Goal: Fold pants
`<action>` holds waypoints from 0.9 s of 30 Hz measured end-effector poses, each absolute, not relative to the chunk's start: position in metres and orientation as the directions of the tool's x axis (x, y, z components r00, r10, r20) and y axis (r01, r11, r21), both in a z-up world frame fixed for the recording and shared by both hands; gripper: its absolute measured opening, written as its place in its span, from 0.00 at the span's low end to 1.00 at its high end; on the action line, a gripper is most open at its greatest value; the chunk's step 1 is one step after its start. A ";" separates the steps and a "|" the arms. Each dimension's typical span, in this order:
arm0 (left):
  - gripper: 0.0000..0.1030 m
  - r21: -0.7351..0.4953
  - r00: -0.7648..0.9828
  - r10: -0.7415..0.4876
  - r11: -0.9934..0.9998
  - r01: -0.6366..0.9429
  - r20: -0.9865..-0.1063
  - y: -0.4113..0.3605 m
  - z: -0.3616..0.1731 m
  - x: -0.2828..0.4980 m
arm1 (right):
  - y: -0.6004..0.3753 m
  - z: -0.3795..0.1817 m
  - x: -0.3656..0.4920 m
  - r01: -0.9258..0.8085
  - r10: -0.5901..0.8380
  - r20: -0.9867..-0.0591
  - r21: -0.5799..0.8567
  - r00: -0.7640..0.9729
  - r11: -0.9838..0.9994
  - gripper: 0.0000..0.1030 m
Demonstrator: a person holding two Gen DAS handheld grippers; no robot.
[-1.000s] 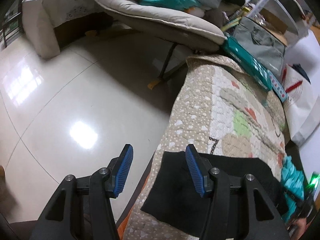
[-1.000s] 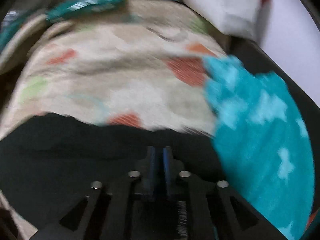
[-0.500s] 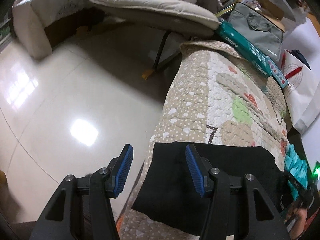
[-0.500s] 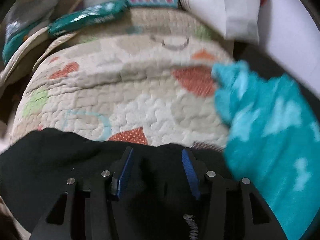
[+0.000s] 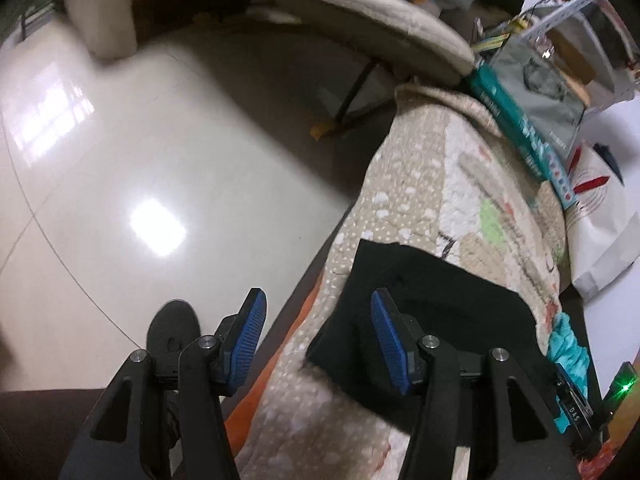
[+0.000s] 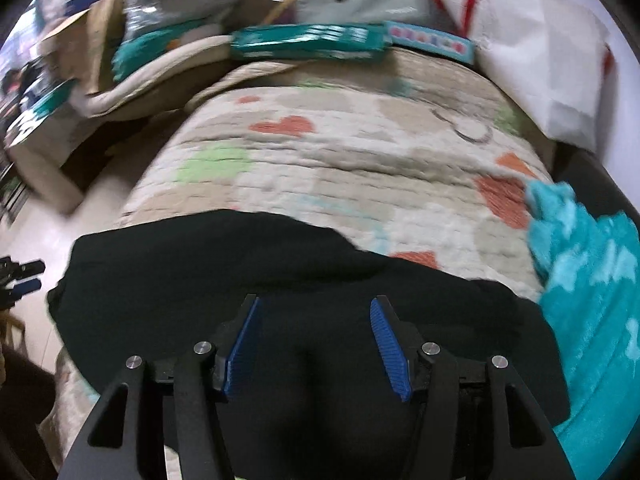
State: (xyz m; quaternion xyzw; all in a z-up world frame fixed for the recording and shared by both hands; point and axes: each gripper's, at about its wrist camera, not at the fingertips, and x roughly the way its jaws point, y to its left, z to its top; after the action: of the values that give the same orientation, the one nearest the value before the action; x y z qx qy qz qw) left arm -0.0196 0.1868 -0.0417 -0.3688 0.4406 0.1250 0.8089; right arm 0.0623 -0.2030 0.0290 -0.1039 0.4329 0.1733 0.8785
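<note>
The black pants (image 6: 192, 268) lie folded in a flat rectangle on the near end of a patterned quilt (image 6: 340, 160). My right gripper (image 6: 316, 302) hovers over their near edge. Its jaws are opening, and the cloth lies under the blue pads (image 6: 390, 344) with nothing pinched between them. In the left wrist view the pants (image 5: 444, 300) show as a dark rectangle. My left gripper (image 5: 318, 294) stands open over the quilt's (image 5: 404, 216) left edge, by the pants' left corner, holding nothing. The left gripper's fingertips (image 6: 22, 278) show at the far left of the right wrist view.
A teal fleece blanket (image 6: 592, 280) lies against the pants' right end. Teal boxes (image 6: 308, 42), a grey bag (image 5: 540, 84) and a white bag (image 6: 540, 40) line the far side. Left of the quilt are shiny floor tiles (image 5: 140, 160), a padded lounger (image 5: 360, 20) and a black shoe (image 5: 172, 328).
The right gripper's jaws went from shut to wide apart, and it drew back, so more of the pants shows. The left gripper shifted, bringing the shoe into view.
</note>
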 end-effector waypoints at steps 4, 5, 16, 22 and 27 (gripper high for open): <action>0.59 -0.535 0.663 -0.095 0.680 -0.502 -0.742 0.188 -0.026 -0.057 | -0.176 0.037 0.040 -0.515 0.277 -0.777 -0.070 0.565 0.855 0.62; 0.61 -0.563 0.671 -0.114 0.656 -0.503 -0.733 0.186 -0.033 -0.066 | -0.171 0.036 0.036 -0.540 0.289 -0.778 -0.077 0.558 0.838 0.64; 0.61 -0.728 0.664 -0.375 0.562 -0.393 -0.647 0.149 -0.090 -0.043 | -0.061 0.013 0.048 -0.750 0.380 -0.862 0.000 0.335 0.662 0.65; 0.60 -0.786 0.663 -0.454 0.500 -0.363 -0.595 0.143 -0.109 -0.020 | 0.028 0.004 0.082 -0.823 0.365 -0.906 0.034 0.214 0.567 0.65; 0.60 -0.836 0.694 -0.480 0.415 -0.360 -0.537 0.155 -0.122 -0.013 | 0.093 -0.030 0.097 -0.878 0.279 -0.951 0.019 0.132 0.478 0.65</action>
State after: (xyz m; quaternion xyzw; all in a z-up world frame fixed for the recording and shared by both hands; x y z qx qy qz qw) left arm -0.0129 0.1553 -0.1220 -0.5395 0.3893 -0.0404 0.7455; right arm 0.0969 0.0932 -0.0297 -0.2940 0.5093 0.4179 0.6925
